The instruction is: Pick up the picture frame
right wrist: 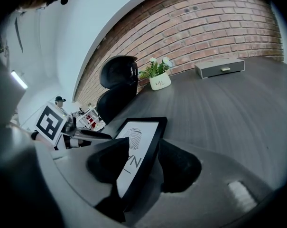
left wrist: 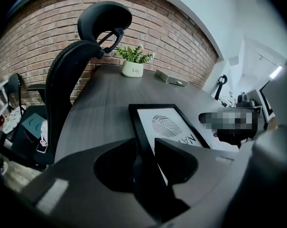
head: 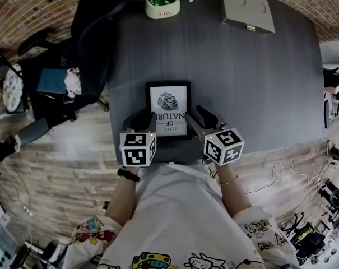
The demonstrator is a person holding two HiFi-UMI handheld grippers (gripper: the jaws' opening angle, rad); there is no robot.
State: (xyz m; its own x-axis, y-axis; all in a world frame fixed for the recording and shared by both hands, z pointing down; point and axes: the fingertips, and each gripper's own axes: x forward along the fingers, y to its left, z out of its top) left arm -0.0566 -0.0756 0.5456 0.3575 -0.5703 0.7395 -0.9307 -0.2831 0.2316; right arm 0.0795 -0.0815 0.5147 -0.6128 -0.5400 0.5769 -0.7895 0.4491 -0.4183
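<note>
A look down from the person's head onto a dark grey counter [head: 242, 83]. A black picture frame [head: 168, 108] lies flat near the counter's near edge, close to the person. It holds a white print of a leaf with lettering under it, upside down from this side.

The left gripper [head: 144, 118] sits at the frame's left side and the right gripper [head: 205, 116] at its right side, both angled downward. Each carries a cube with black-and-white square markers [head: 138, 148]. Both forearms are bare, and the left wrist wears a dark band [head: 128, 175].

In the left gripper view, the left gripper's jaws stand apart, with the frame's left black rail running between them. One jaw sits outside the rail and the other over the print. The gap is narrow, and a firm squeeze on the rail cannot be made out.

In the right gripper view, the right gripper's jaws are also apart and straddle the frame's right rail. The outer jaw is close against the rail, while a strip of white print shows beside the inner jaw.

At the counter's far end stand a white pot of green leaves and pale flowers [head: 162, 7] and a flat grey box [head: 246, 10]. A black office chair [head: 91, 38] stands at the counter's left, before a brick wall [left wrist: 171, 27].
</note>
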